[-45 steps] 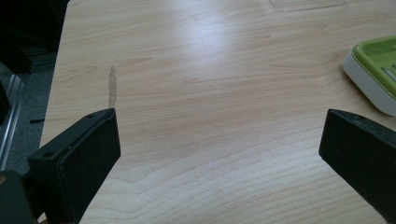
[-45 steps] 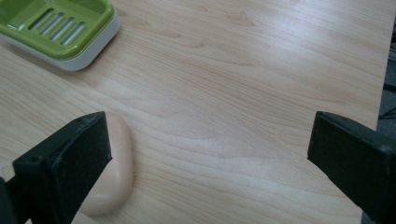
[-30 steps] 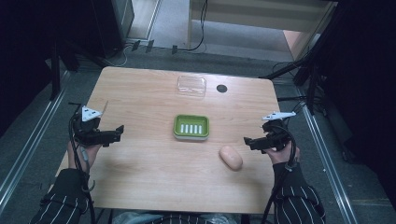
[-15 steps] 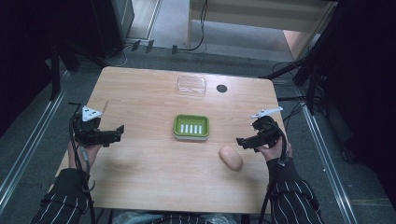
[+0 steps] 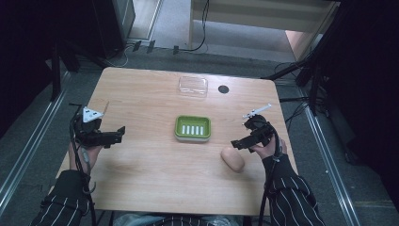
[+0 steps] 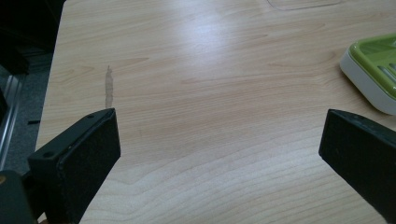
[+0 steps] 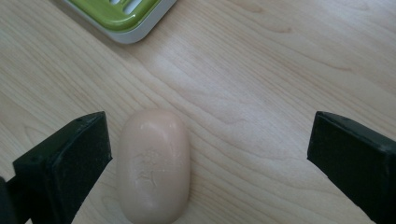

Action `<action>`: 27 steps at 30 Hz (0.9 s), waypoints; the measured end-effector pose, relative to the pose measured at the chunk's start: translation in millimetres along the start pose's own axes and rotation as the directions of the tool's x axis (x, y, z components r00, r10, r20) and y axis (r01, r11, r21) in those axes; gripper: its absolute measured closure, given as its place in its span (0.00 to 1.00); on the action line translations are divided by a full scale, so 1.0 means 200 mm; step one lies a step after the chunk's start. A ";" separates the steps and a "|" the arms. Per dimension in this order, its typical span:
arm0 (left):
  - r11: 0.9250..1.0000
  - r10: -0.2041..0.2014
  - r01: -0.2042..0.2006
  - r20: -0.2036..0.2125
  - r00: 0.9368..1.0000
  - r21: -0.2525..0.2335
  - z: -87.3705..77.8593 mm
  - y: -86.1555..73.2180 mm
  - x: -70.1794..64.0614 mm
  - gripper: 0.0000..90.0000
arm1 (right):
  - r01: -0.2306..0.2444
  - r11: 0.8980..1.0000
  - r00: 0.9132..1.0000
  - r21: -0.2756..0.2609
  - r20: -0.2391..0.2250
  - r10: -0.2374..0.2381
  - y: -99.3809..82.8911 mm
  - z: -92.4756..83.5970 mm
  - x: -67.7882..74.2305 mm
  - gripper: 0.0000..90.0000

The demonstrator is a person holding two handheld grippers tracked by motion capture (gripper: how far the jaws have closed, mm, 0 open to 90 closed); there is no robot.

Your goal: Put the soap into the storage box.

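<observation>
Soap dish [image 5: 192,128] mid-table [image 5: 141,188], soap bar [image 5: 233,159] near its front right, clear lid [image 5: 193,86] behind, by a small disc [image 5: 223,89].

Black tongs [image 5: 117,135], grey three-cornered plate [image 5: 91,114], trailing black cable [image 5: 83,162]; dark pinstriped sleeves [image 5: 292,197].

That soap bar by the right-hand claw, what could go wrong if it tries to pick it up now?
The soap bar lies off-centre, near one jaw of the open right gripper, so closing now might push it sideways. Its rounded, smooth shape could squirt out of a hard pinch. The green soap dish sits close beyond; a slid bar might bump it.
</observation>
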State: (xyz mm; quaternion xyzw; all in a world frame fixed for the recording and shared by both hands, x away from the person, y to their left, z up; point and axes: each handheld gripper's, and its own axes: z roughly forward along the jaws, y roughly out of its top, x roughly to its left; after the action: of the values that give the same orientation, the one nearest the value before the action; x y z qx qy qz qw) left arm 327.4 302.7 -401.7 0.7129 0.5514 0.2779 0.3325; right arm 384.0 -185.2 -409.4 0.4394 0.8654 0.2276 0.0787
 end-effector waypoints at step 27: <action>1.000 -0.001 0.001 0.002 1.000 -0.001 0.00 0.00 0.00 0.00 | 0.071 0.977 0.997 0.200 -0.050 -0.062 0.02 0.16 0.12 0.01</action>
State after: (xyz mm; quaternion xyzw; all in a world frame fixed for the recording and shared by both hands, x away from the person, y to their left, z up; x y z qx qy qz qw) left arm 327.4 303.3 -401.6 0.7126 0.5515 0.2773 0.3335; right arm 383.1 -153.0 -434.4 0.4109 0.8997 0.1456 0.0225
